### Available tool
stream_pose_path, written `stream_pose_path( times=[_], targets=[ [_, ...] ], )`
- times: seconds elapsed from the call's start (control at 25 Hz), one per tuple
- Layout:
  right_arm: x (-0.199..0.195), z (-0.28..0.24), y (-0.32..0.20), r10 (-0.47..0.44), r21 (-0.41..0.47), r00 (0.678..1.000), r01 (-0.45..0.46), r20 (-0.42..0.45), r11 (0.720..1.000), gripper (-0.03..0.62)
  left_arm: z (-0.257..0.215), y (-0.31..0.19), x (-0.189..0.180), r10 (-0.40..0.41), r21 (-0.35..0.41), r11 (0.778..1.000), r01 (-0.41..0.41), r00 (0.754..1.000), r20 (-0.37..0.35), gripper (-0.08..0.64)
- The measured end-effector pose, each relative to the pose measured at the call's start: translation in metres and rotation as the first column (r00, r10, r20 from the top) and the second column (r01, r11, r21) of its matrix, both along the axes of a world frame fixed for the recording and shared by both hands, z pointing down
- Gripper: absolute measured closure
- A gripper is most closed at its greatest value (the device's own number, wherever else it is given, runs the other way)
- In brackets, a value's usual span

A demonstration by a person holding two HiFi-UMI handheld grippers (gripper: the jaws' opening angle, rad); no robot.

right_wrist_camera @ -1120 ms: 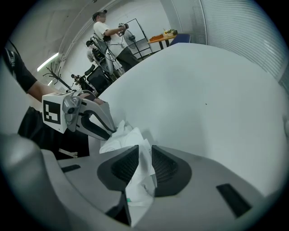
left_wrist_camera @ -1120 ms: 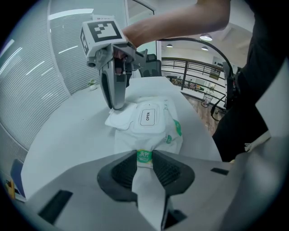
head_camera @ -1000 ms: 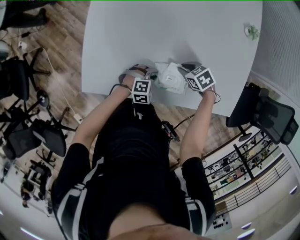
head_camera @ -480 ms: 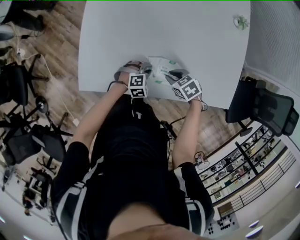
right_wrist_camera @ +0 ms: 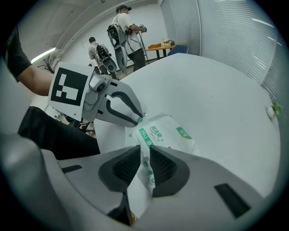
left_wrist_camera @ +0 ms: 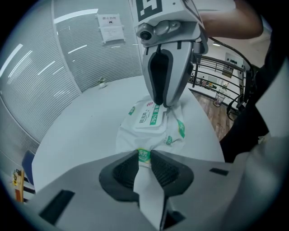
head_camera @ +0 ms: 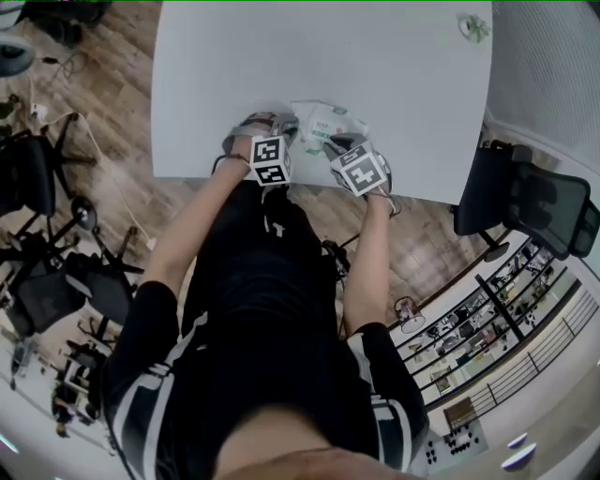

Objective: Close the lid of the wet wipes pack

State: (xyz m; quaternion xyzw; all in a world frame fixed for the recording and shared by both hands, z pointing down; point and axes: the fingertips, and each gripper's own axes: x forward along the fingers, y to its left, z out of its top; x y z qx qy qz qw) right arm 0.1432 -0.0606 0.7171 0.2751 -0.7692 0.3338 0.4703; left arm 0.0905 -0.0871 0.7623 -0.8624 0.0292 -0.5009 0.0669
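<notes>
The wet wipes pack, white with green print, lies near the front edge of the white table. Its lid flap looks flat on top. My left gripper is shut on the pack's end seam, and it shows at the pack's left in the head view. My right gripper is at the opposite end. Its jaws are closing with the pack's edge between them, and a narrow gap still shows at the pads. Each gripper shows in the other's view: the right gripper, the left gripper.
A small green and white object sits at the table's far right corner. A black office chair stands to the right of the table, more chairs to the left. Two people stand far off.
My right gripper has moved left along the table's front edge to the pack's near right end. The pack now lies flatter between the two grippers. The left gripper has kept its hold.
</notes>
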Motion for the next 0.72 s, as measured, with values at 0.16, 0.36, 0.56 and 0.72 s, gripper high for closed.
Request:
stream_pose_path(
  times=[0.16, 0.36, 0.56, 0.72],
  targets=[
    [-0.001, 0.009, 0.005, -0.008, 0.002, 0.998, 0.008, -0.059, 1.000, 0.518, 0.000, 0.000, 0.001, -0.017, -0.028, 0.999, 0.017, 1.000, -0.011, 0.462],
    [-0.004, 0.020, 0.007, -0.059, 0.001, 0.989, 0.059, -0.139, 0.998, 0.520, -0.001, -0.002, -0.001, -0.022, -0.029, 0.999, 0.021, 1.000, -0.013, 0.462],
    [-0.007, 0.026, 0.008, -0.048, 0.010, 0.982, 0.051, -0.183, 0.999, 0.520, -0.001, -0.001, -0.003, -0.020, -0.039, 0.999, 0.019, 1.000, -0.020, 0.462],
    [-0.007, 0.031, 0.008, -0.066, 0.023, 0.976, 0.072, -0.207, 0.997, 0.523, 0.001, -0.002, -0.003, -0.015, -0.033, 0.999, 0.015, 1.000, -0.016, 0.463]
  ],
)
